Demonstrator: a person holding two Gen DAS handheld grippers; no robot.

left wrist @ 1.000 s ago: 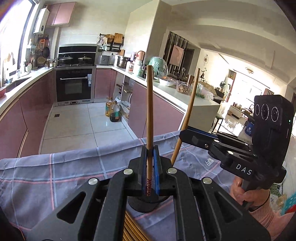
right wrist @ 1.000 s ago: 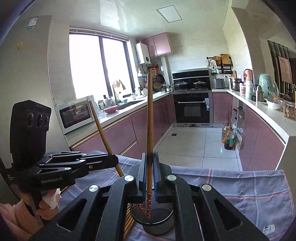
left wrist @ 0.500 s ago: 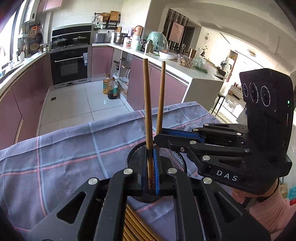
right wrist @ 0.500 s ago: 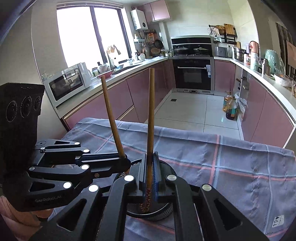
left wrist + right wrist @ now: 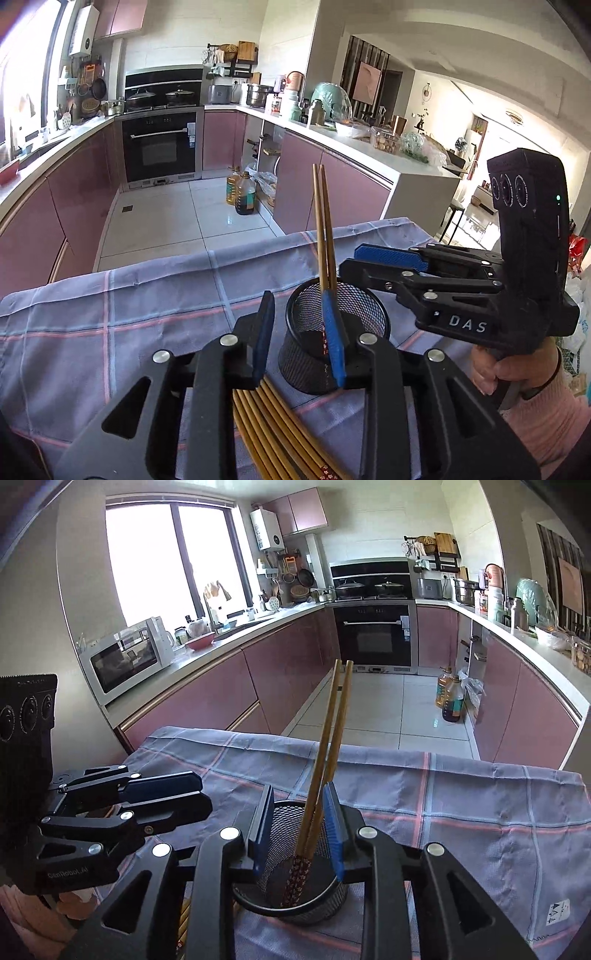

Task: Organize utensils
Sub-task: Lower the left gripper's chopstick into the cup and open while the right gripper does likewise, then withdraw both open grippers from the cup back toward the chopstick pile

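Taking the black mesh cup (image 5: 334, 334) as the landmark: nearest the left wrist camera, on the near side of the cup, a bundle of loose chopsticks (image 5: 273, 428) lies flat on the table (image 5: 110, 314), fanned slightly. They are slim, round, yellow-brown sticks, probably bamboo or lacquered wood, with a small red floral pattern at one end. These are what remains to be sorted.

The left gripper (image 5: 301, 332) sits just on the near side of the cup. Its blue-padded fingers have just been opening and now stand apart with nothing pressed between them; one pad overlaps the cup's rim in this view. The right gripper (image 5: 297, 827) is likewise low against the cup, its fingers also just spread. The sticks pass between them in the picture, but neither pad clamps them.

Inside the cup stand the two chopsticks (image 5: 328, 746), patterned ends down on the bottom, plain tips leaning together above the rim. So one pair looks delivered and released, and by my reckoning the task is in an early-to-middle stage, since the pile by the cup is larger than what stands in it.

The cup is a rigid wire-mesh cylinder with a solid rim, light enough to tip if nudged. Under it, a soft grey-blue checked cloth with pink lines covers the table, wrinkled at its far edge.
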